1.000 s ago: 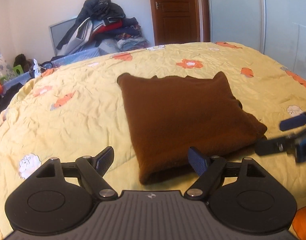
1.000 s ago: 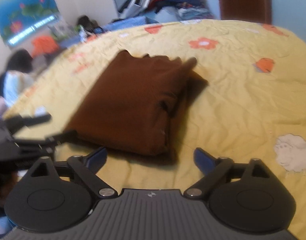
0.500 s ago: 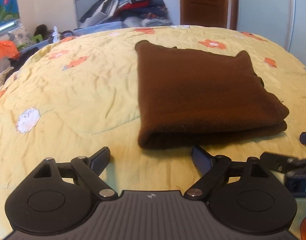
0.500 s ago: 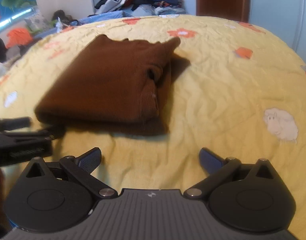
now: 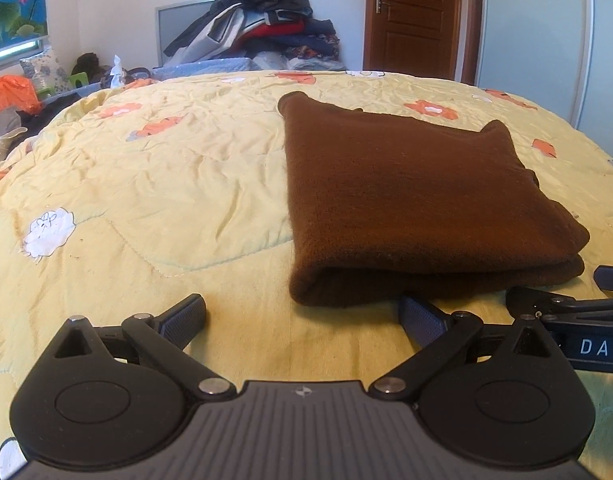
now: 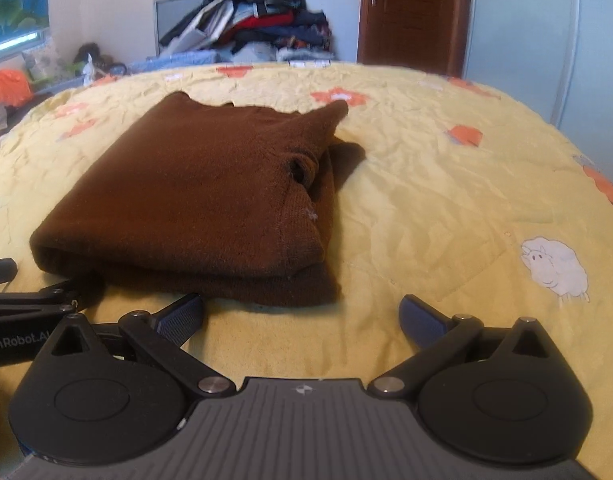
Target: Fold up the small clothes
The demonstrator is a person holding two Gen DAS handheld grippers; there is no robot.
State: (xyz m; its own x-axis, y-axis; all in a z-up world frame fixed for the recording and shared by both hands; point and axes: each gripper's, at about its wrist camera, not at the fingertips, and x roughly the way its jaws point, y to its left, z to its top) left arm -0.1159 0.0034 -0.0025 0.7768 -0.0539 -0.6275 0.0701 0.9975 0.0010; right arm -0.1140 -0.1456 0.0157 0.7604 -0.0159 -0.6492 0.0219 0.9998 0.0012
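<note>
Brown fuzzy folded garment (image 5: 418, 200) on crinkled yellow quilt (image 5: 166, 184), left claw (image 5: 302, 316) opening, right claw (image 6: 302, 316) wide, both empty.

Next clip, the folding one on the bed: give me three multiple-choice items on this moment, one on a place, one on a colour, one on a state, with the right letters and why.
1. Where does the brown garment lie?
A. on the yellow quilt
B. on the clothes pile by the wall
C. on the floor

2. What colour is the door behind the bed?
A. white
B. reddish brown
C. green

3. In what state is the garment?
A. spread flat in one layer
B. folded, layers stacked
C. hanging from a gripper

Answers:
1 A: it rests on the quilt, just beyond both grippers.
2 B: the wooden door shows reddish brown in both views.
3 B: stacked layers show at its near edge, and neither the left gripper, whose jaws are opening, nor the right gripper has anything between its fingers.
</note>
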